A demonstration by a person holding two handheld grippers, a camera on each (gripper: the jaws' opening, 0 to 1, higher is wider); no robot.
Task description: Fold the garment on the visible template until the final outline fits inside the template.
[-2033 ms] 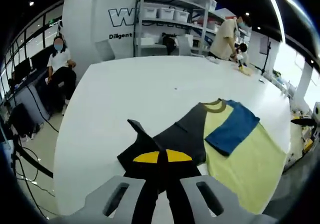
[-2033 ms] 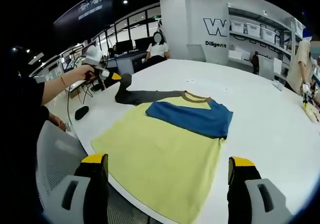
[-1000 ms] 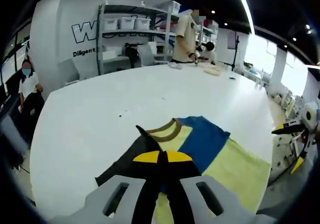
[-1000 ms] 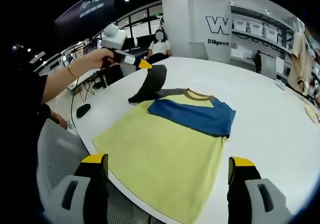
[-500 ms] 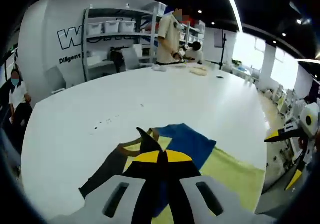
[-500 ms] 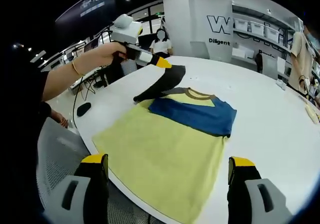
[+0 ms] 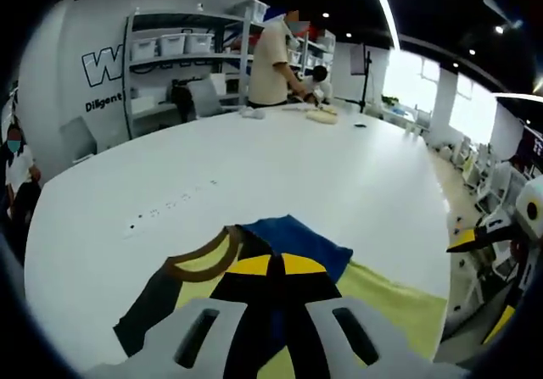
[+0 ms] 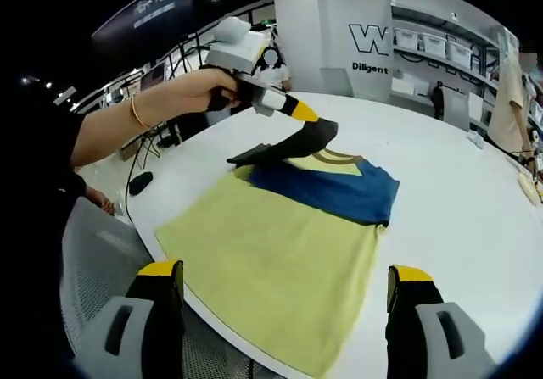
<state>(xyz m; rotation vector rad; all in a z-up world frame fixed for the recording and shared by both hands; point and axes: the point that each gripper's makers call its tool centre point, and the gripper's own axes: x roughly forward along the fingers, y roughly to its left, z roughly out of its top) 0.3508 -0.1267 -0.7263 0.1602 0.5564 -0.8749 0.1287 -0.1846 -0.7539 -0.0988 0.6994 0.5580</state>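
Right gripper view: left hand-held gripper (image 8: 310,115) pinches soft dark sleeve (image 8: 284,148); right hand-held gripper (image 8: 284,290) released.

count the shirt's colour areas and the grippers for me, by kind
yellow body: 1
blue sleeve: 1
dark grey sleeve: 1
brown collar: 1
left gripper: 1
right gripper: 1
total: 6

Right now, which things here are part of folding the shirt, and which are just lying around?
Part of the job:
- yellow shirt on the white table
- its blue sleeve, folded across the chest
- its dark sleeve, lifted by the left tool
- right tool, open at the near edge

Lying about:
- black object beside the table
- shelving with bins
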